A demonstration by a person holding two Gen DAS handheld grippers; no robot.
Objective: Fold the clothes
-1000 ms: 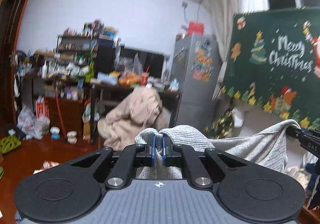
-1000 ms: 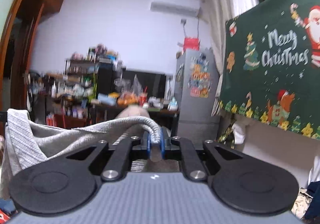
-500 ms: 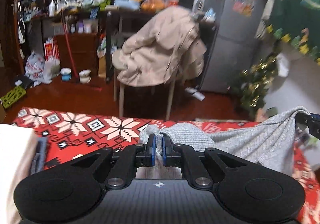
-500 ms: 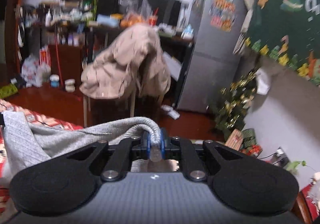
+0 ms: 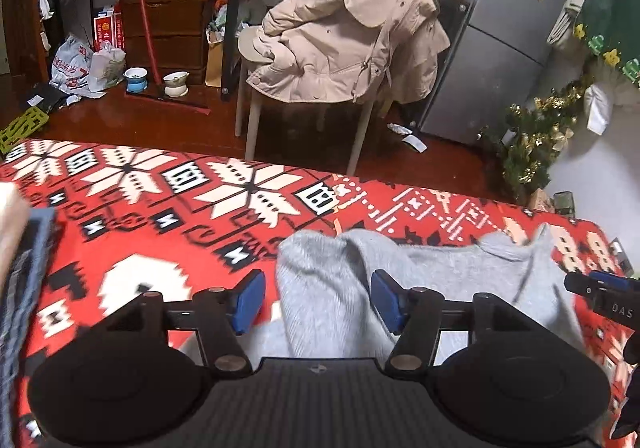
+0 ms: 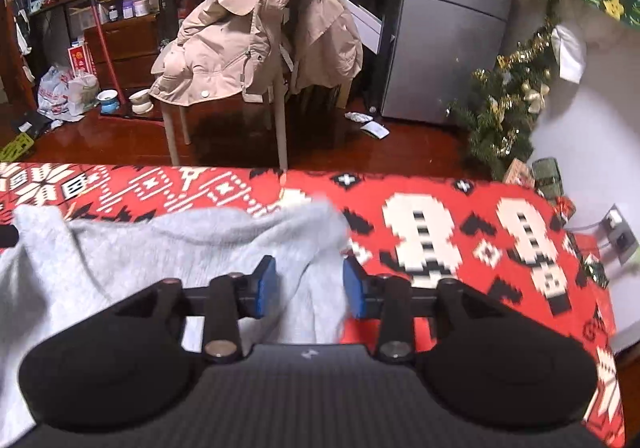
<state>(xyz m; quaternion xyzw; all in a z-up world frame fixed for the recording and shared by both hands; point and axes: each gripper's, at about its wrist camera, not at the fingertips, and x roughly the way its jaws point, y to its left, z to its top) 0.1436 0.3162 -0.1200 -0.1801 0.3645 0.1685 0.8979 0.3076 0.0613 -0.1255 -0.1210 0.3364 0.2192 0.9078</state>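
Sweater (image 5: 440, 276) lies crosswise between 2 spread-jawed grippers.

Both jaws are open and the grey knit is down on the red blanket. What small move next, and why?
Probably back both grippers off: the left gripper and right gripper stand open over the grey ribbed-knit garment, which lies rumpled on the red patterned blanket, so a fresh edge grasp comes next.

Both wrist views look down close, sharing the grey garment (image 5: 460, 280) and chair (image 6: 256, 31).
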